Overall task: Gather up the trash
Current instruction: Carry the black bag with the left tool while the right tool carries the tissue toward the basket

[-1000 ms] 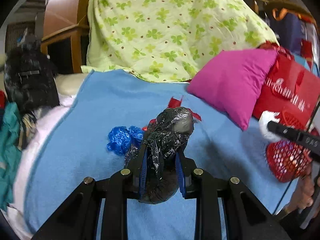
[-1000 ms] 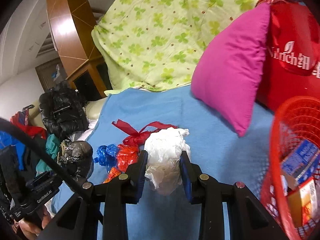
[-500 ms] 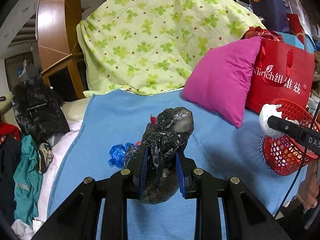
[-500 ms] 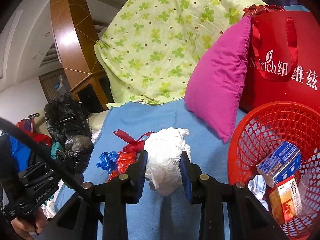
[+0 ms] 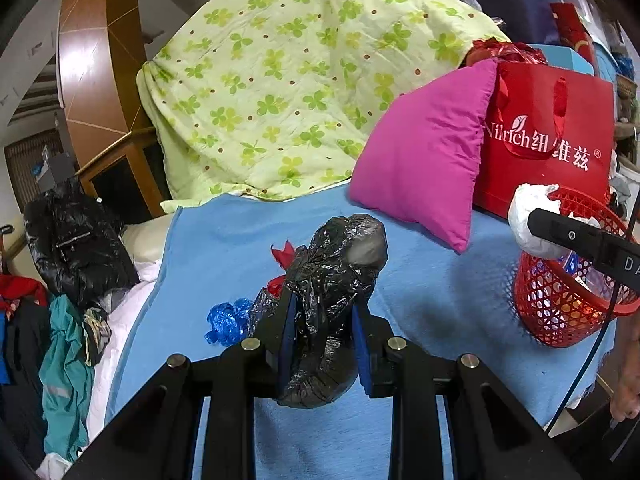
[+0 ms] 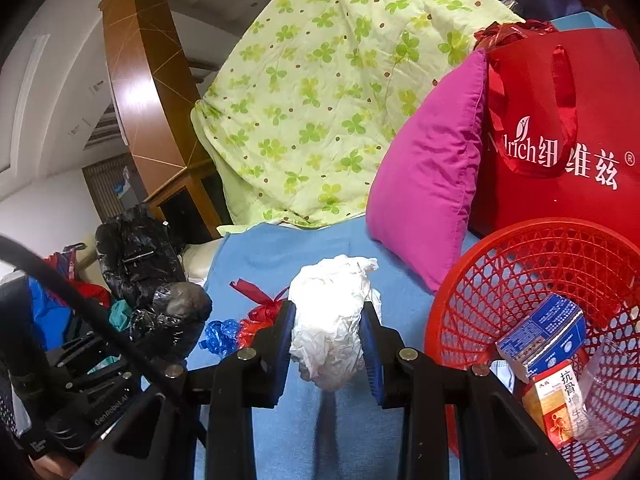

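Note:
My left gripper (image 5: pixel 322 320) is shut on a crumpled black plastic bag (image 5: pixel 336 280), held above the blue blanket (image 5: pixel 224 236). In the right wrist view that same black plastic bag (image 6: pixel 176 316) shows at the lower left. My right gripper (image 6: pixel 328 332) is shut on a wad of white paper (image 6: pixel 332 312), just left of the red mesh basket (image 6: pixel 500 280). From the left wrist view the white wad (image 5: pixel 528 216) hangs at the rim of the red basket (image 5: pixel 560 312). A blue plastic scrap (image 5: pixel 226 320) and red ribbon scraps (image 6: pixel 256 300) lie on the blanket.
The basket holds a blue box (image 6: pixel 540 336) and an orange box (image 6: pixel 560 404). A magenta pillow (image 5: pixel 424 160), a red shopping bag (image 5: pixel 552 136) and a green clover quilt (image 5: pixel 296 80) stand behind. Black and teal clothes (image 5: pixel 68 320) pile at the left.
Both grippers have risen and swung right with their loads. The red basket has come fully into the right wrist view, and the white wad now hangs beside its rim.

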